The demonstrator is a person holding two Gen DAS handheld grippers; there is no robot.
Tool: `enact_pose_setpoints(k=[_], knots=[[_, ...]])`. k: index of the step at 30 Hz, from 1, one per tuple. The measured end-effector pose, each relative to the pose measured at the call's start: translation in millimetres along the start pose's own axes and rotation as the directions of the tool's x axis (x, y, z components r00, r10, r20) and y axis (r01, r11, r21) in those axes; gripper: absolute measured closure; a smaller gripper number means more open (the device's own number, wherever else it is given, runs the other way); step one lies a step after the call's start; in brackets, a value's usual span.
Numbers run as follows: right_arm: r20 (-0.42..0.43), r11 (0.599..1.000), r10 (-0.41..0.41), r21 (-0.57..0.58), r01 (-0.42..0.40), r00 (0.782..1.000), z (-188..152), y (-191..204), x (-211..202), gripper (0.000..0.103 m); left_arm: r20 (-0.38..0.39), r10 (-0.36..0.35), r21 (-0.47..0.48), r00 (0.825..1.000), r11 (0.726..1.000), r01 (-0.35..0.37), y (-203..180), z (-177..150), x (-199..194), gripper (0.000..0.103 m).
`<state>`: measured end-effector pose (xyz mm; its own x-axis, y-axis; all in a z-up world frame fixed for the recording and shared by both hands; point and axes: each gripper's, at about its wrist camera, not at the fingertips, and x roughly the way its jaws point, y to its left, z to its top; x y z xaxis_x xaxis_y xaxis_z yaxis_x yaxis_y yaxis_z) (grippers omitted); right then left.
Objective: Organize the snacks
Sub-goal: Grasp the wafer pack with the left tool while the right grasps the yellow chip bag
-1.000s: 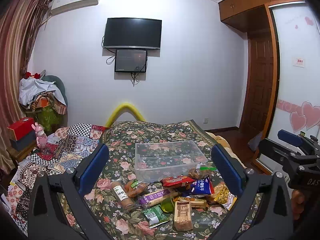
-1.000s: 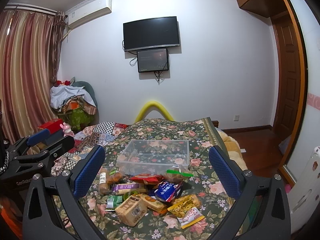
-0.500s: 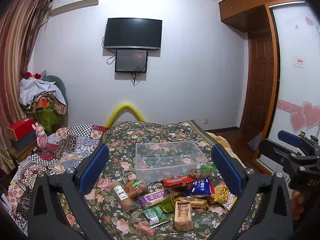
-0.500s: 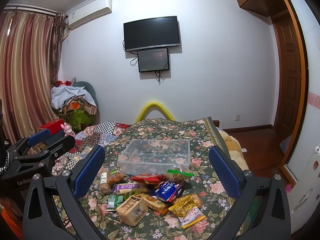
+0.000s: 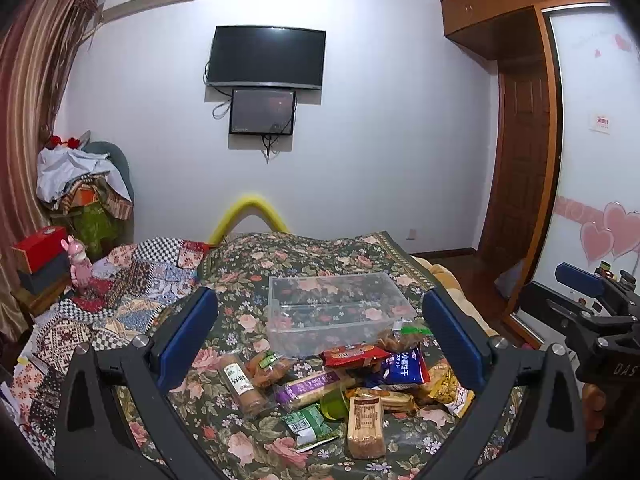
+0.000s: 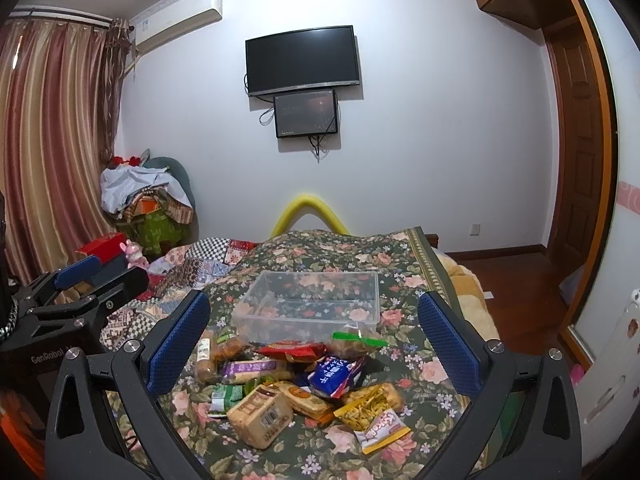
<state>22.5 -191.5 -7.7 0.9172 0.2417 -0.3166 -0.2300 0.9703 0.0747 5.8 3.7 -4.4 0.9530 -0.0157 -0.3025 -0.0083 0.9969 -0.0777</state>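
A pile of several snack packs (image 5: 340, 380) lies on the floral bedspread (image 5: 300, 256); it also shows in the right wrist view (image 6: 296, 380). It includes a blue pack (image 5: 402, 366), a red pack (image 5: 352, 354), a purple bar (image 5: 312, 386) and a tan biscuit pack (image 6: 260, 412). An empty clear plastic box (image 5: 336, 312) stands just behind the pile, also in the right wrist view (image 6: 312, 304). My left gripper (image 5: 320, 340) is open and empty above the near side of the pile. My right gripper (image 6: 314, 340) is open and empty beside it.
A patchwork quilt (image 5: 100, 300) covers the bed's left part. A pink toy (image 5: 80, 264) and red box (image 5: 38, 242) stand at the left. A yellow foam arch (image 5: 250, 214) rises behind the bed. The bed's right edge (image 6: 468, 280) drops to a wooden floor.
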Motion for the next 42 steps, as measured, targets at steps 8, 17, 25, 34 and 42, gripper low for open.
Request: enact_pose_setpoints(k=[8, 17, 25, 34, 42], knots=[[-0.118, 1.000, -0.028, 0.001, 0.029, 0.993, -26, -26, 23, 0.000, -0.107, -0.028, 0.026, 0.994, 0.999, 0.031, -1, -17, 28, 0.009], [-0.303, 0.998, -0.055, 0.012, 0.061, 0.951, -62, -58, 52, 0.010, -0.333, -0.092, 0.033, 0.939, 0.993, 0.110, -18, -61, 78, 0.027], [-0.422, 0.997, 0.003, 0.069, 0.029, 0.907, -86, -74, 80, 0.020, -0.496, -0.151, -0.006, 0.855, 0.985, 0.170, -31, -98, 117, 0.043], [-0.513, 0.994, 0.068, 0.109, -0.014, 0.856, -108, -80, 106, 0.020, -0.588, -0.183, -0.024, 0.788, 0.978, 0.209, -40, -125, 146, 0.051], [-0.562, 0.991, 0.089, 0.132, -0.017, 0.822, -122, -85, 121, 0.022, -0.632, -0.194, -0.036, 0.750, 0.975, 0.221, -44, -144, 160, 0.061]])
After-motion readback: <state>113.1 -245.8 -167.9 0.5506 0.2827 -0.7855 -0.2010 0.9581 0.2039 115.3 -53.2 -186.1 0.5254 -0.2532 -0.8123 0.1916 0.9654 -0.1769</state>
